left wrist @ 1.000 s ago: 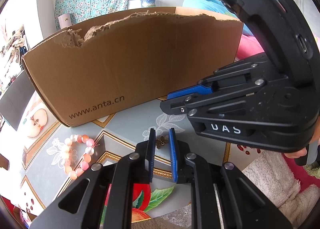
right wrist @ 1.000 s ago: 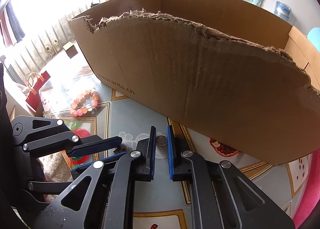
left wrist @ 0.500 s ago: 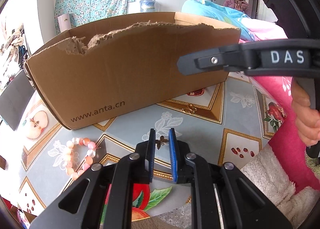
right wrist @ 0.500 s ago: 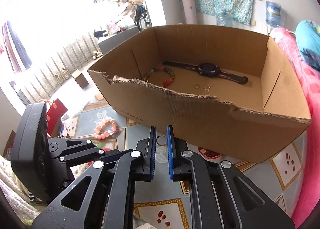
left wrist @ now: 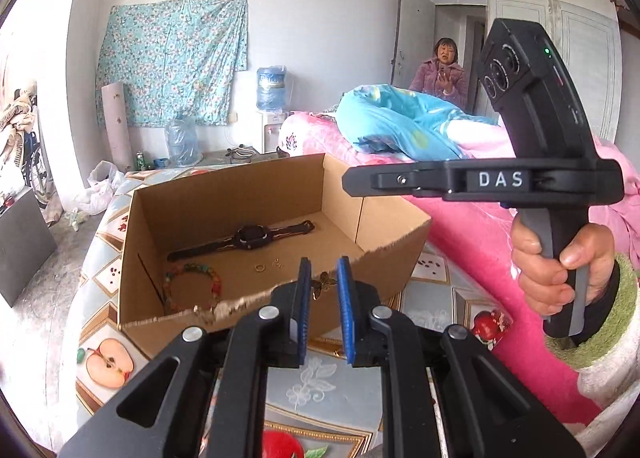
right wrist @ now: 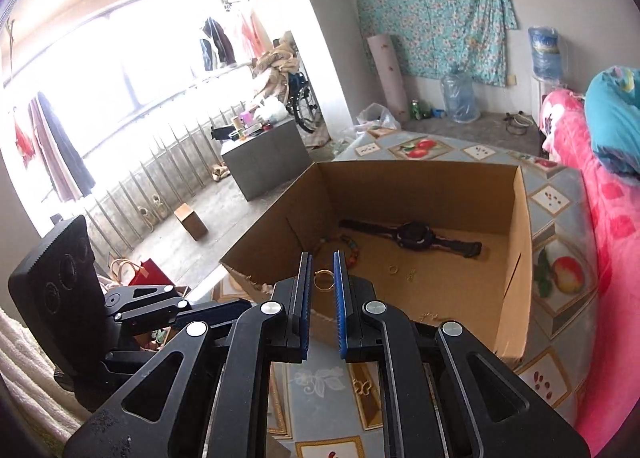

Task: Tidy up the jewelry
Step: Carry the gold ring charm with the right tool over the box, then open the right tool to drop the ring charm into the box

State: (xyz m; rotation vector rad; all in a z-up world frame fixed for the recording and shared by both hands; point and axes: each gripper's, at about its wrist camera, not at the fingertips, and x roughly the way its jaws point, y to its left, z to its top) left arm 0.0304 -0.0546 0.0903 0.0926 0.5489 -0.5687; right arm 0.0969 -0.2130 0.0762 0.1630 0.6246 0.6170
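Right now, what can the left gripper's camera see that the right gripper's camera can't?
Only the left wrist view shows the hand gripping the right gripper's handle, a butterfly charm pinched in the left gripper, and a person in the doorway. Only the right wrist view shows a gold ring in the right gripper and the bright window. Both show the cardboard box holding a watch and beaded bracelet.

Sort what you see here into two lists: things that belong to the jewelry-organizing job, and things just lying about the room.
Job:
cardboard box
watch
bead bracelet
small ring in the box
gold ring in the right tongs
butterfly charm in the left tongs

Lying about:
water jug
rolled mat
floral cloth
wheelchair
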